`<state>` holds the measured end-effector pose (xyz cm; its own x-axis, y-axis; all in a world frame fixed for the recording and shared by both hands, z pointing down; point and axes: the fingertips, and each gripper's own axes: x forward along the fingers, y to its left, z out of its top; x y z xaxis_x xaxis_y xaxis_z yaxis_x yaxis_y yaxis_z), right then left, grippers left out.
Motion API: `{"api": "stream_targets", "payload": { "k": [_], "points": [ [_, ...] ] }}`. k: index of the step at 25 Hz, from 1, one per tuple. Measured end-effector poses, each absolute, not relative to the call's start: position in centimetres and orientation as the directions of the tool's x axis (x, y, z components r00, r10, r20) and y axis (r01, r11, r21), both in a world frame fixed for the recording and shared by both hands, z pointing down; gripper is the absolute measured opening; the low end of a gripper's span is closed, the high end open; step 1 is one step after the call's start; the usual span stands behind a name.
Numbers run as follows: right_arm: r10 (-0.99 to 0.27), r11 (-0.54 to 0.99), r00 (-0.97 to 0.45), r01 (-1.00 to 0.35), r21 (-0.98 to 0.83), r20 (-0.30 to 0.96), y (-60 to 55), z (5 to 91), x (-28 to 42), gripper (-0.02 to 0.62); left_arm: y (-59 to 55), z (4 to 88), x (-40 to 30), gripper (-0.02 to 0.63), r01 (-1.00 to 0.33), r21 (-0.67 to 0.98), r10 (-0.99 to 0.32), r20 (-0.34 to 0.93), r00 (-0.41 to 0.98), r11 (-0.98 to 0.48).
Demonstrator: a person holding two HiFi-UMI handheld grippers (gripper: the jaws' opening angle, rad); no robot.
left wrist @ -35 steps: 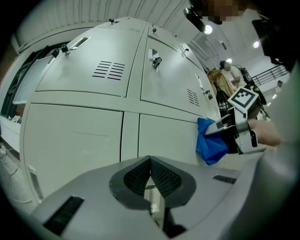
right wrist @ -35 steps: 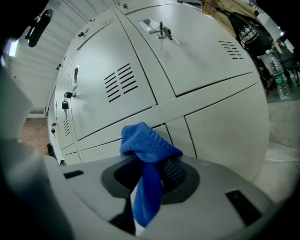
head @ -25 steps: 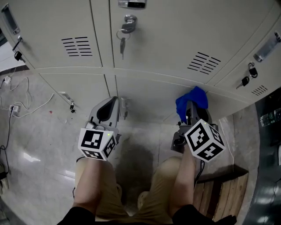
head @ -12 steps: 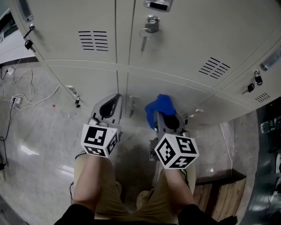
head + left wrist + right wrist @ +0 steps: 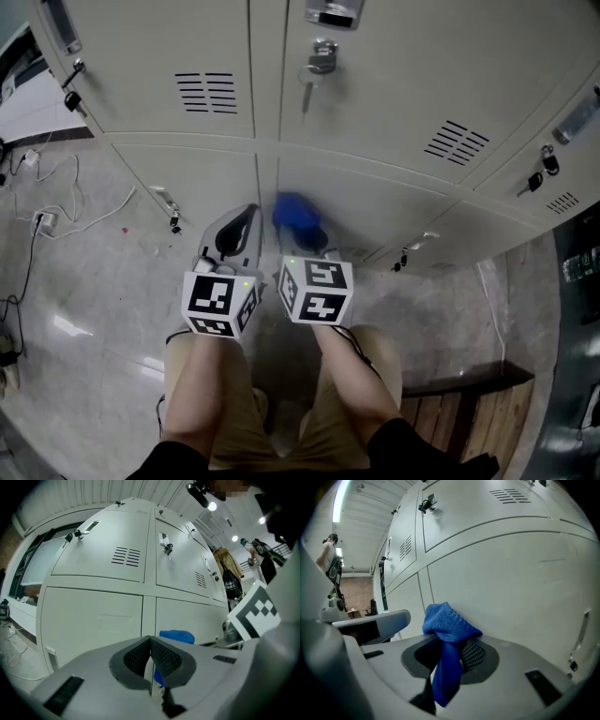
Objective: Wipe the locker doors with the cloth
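Beige locker doors (image 5: pixel 394 112) fill the top of the head view. A blue cloth (image 5: pixel 298 217) is bunched against the lower-row door (image 5: pixel 375 202), close to the seam between two doors. My right gripper (image 5: pixel 305 234) is shut on this cloth (image 5: pixel 447 625), which folds over its jaws and hangs down between them. My left gripper (image 5: pixel 234 230) sits just left of it, pointing at the neighbouring lower door (image 5: pixel 89 616). Its jaws are pressed together with nothing in them, and the cloth (image 5: pixel 177 636) shows beyond them.
Keys and a padlock (image 5: pixel 319 56) hang from the upper door above the cloth. A small latch (image 5: pixel 164 202) sticks out of the lower left door. Cables (image 5: pixel 56 202) trail over the floor at left. A wooden bench (image 5: pixel 469 412) stands at lower right. The person's legs (image 5: pixel 272 403) are below the grippers.
My right gripper has slid the cloth leftwards along the lower locker door, from the right side to beside the left gripper. The left gripper has hardly moved.
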<state>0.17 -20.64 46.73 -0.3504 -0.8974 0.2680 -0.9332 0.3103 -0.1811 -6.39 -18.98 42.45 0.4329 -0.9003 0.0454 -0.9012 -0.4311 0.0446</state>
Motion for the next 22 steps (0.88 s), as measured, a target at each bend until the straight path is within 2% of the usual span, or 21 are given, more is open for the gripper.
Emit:
{"api": "stream_targets", "payload": {
  "k": [10, 16, 22],
  "points": [
    [-0.926, 0.231, -0.272, -0.957, -0.178, 0.263, -20.6, 47.1, 5.6, 0.100, -19.6, 43.2, -4.9, 0.009, -0.891, 0.015, -0.890, 0.046, 0.454, -0.453],
    [-0.939, 0.165, -0.218, -0.964, -0.207, 0.268, -20.0, 47.3, 10.0, 0.101, -19.8, 43.5, -1.9, 0.009, -0.860, -0.133, -0.869, 0.027, 0.494, -0.493],
    [-0.950, 0.099, -0.164, -0.965, -0.241, 0.264, -19.5, 46.7, 14.0, 0.101, -20.7, 44.7, -0.8, 0.009, -0.858, -0.095, -0.863, 0.025, 0.504, -0.504]
  ]
}}
